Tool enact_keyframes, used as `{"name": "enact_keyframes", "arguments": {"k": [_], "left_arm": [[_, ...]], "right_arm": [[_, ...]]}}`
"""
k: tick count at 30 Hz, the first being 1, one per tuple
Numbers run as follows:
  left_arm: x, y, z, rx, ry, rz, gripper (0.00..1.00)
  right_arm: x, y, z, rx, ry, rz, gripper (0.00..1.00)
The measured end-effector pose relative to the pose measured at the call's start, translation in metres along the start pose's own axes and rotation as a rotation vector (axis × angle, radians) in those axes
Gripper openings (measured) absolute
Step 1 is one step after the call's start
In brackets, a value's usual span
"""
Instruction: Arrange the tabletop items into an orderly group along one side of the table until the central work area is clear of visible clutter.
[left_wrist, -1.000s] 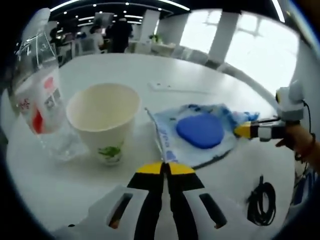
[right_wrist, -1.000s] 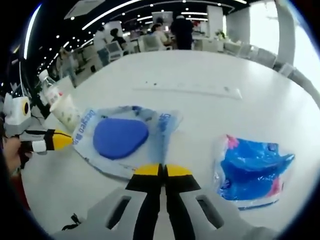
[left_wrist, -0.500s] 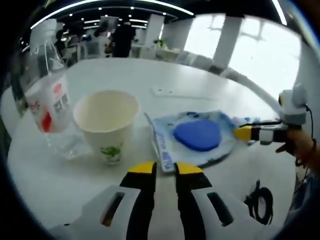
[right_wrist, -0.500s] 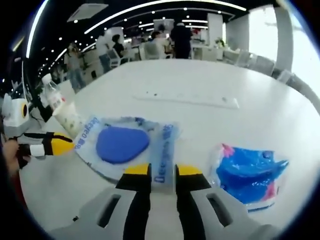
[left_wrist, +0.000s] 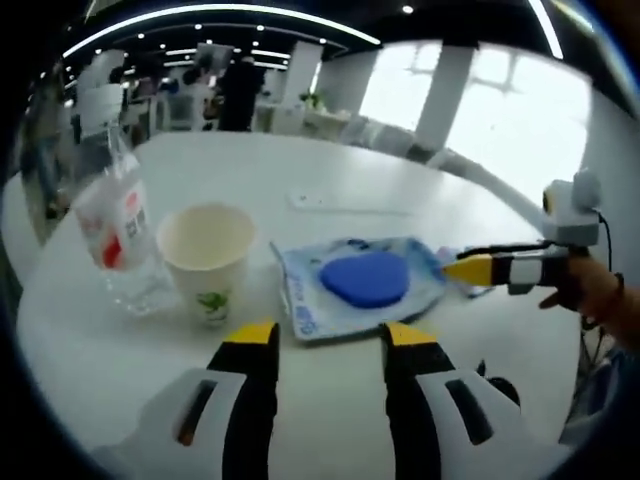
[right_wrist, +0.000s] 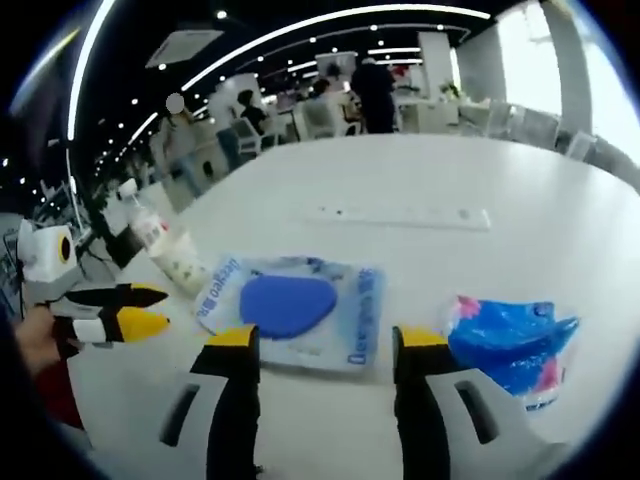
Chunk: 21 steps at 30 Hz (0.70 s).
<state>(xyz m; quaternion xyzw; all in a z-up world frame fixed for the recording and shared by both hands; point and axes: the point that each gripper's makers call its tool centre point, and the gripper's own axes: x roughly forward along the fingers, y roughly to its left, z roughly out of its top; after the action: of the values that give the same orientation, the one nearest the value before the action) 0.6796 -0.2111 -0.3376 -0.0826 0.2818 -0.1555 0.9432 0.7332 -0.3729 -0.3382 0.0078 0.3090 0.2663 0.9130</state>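
Note:
On the white table (left_wrist: 300, 180), a clear packet with a blue pad (left_wrist: 360, 285) lies just beyond my left gripper (left_wrist: 330, 335), which is open and holds nothing. To its left stand a paper cup (left_wrist: 208, 255) and a tilted-looking water bottle (left_wrist: 118, 225). My right gripper (left_wrist: 470, 262) comes in from the right, near the packet's edge. In the right gripper view the right gripper (right_wrist: 328, 340) is open and empty before the same packet (right_wrist: 290, 305). A blue tissue pack (right_wrist: 510, 335) lies to its right, while the cup (right_wrist: 180, 262) and bottle (right_wrist: 150, 225) stand at left by the left gripper (right_wrist: 140, 308).
A white power strip (right_wrist: 400, 215) lies on the table beyond the items (left_wrist: 330, 203). A black coiled cable (left_wrist: 500, 385) sits near the table edge by the right hand. People and chairs fill the office behind the table.
Both grippers have gone from shut to open. Both views have drawn back, so the packet, cup and bottle look smaller and farther.

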Motion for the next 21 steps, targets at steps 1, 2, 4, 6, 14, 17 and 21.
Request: {"name": "enact_keyframes", "arguments": {"k": [1, 2, 4, 6, 14, 17, 21], "left_arm": [[-0.001, -0.003, 0.001, 0.004, -0.005, -0.005, 0.42], [-0.003, -0.006, 0.003, 0.017, -0.015, -0.01, 0.44], [-0.006, -0.011, 0.004, 0.033, -0.022, -0.015, 0.48], [-0.008, -0.016, 0.006, 0.045, -0.024, -0.027, 0.52], [-0.02, -0.038, 0.01, 0.096, -0.034, -0.051, 0.72], [-0.024, -0.045, 0.008, 0.099, -0.028, -0.064, 0.76], [-0.028, -0.054, 0.007, 0.113, -0.026, -0.077, 0.84]], "right_arm": [[-0.002, 0.002, 0.001, -0.001, -0.002, 0.005, 0.58], [-0.003, 0.003, 0.002, -0.005, -0.005, 0.008, 0.61], [-0.007, 0.007, 0.005, -0.024, -0.019, 0.019, 0.64], [-0.012, 0.008, 0.006, -0.027, -0.023, 0.021, 0.67], [-0.031, -0.001, 0.013, -0.045, -0.051, 0.003, 0.83], [-0.038, -0.007, 0.012, -0.034, -0.054, 0.001, 0.85], [-0.046, -0.017, 0.012, -0.041, -0.062, -0.012, 0.89]]}}
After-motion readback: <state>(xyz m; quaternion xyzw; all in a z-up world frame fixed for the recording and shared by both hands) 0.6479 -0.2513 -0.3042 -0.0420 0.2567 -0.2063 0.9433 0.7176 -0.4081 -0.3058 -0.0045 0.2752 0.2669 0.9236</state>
